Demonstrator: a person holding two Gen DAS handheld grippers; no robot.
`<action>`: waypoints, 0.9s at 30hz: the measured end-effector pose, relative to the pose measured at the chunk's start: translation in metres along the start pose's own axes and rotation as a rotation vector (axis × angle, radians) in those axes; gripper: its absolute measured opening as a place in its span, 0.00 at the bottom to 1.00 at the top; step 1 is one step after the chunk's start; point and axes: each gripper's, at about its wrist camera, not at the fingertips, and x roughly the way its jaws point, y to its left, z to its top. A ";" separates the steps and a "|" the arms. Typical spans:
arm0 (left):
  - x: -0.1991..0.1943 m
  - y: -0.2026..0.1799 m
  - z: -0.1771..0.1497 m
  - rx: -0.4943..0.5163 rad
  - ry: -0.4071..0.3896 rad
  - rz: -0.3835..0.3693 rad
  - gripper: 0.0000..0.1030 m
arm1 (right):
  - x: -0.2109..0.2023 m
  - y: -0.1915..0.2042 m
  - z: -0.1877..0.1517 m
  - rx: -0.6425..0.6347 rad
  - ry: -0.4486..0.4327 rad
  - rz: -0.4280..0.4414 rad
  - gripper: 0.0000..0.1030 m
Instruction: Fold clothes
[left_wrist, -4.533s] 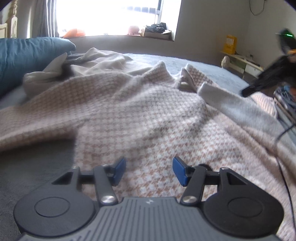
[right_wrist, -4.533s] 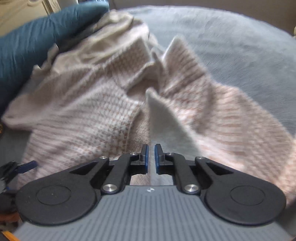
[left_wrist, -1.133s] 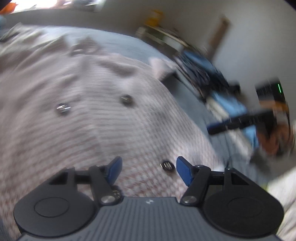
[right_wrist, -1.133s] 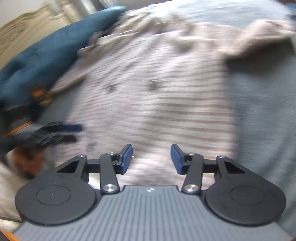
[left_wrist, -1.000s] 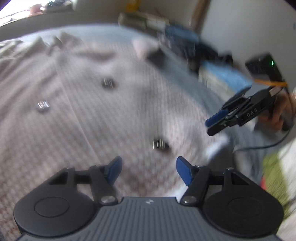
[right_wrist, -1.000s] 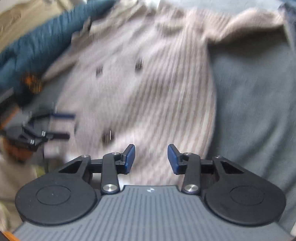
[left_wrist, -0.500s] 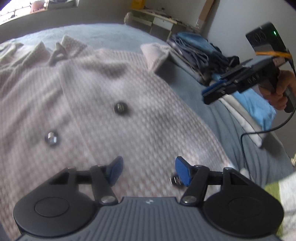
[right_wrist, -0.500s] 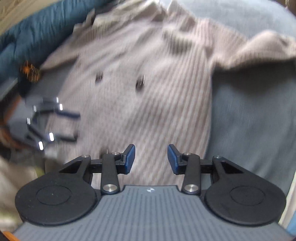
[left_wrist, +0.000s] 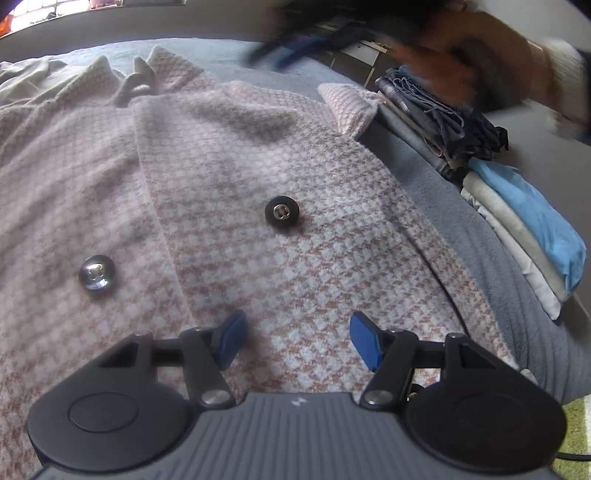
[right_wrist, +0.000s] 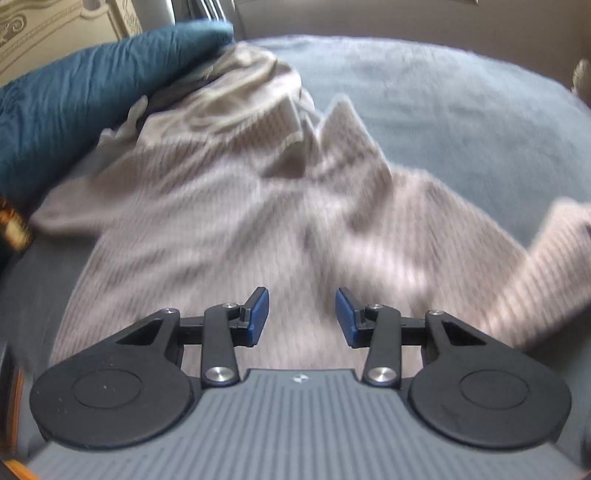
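Ahead of your left tool, the houndstooth jacket runs lengthwise toward the frame's top. Both tools gape empty; your right tool is nearer its collar.

Black hand-held gripper — blue pads, silver screws, ribbed grey body — cream sleeve.

Motion blur smears the jacket in the right wrist view. The person's hand blurs in the left view, its tongs hardly readable.
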 end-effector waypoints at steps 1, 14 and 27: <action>0.001 0.001 -0.001 -0.002 -0.004 -0.004 0.62 | 0.014 0.004 0.010 -0.013 -0.014 -0.005 0.39; 0.003 0.016 -0.010 -0.050 -0.066 -0.089 0.63 | 0.177 0.030 0.081 -0.231 -0.037 -0.263 0.25; 0.006 0.032 -0.011 -0.103 -0.078 -0.164 0.63 | 0.125 -0.005 0.078 0.102 -0.324 0.018 0.06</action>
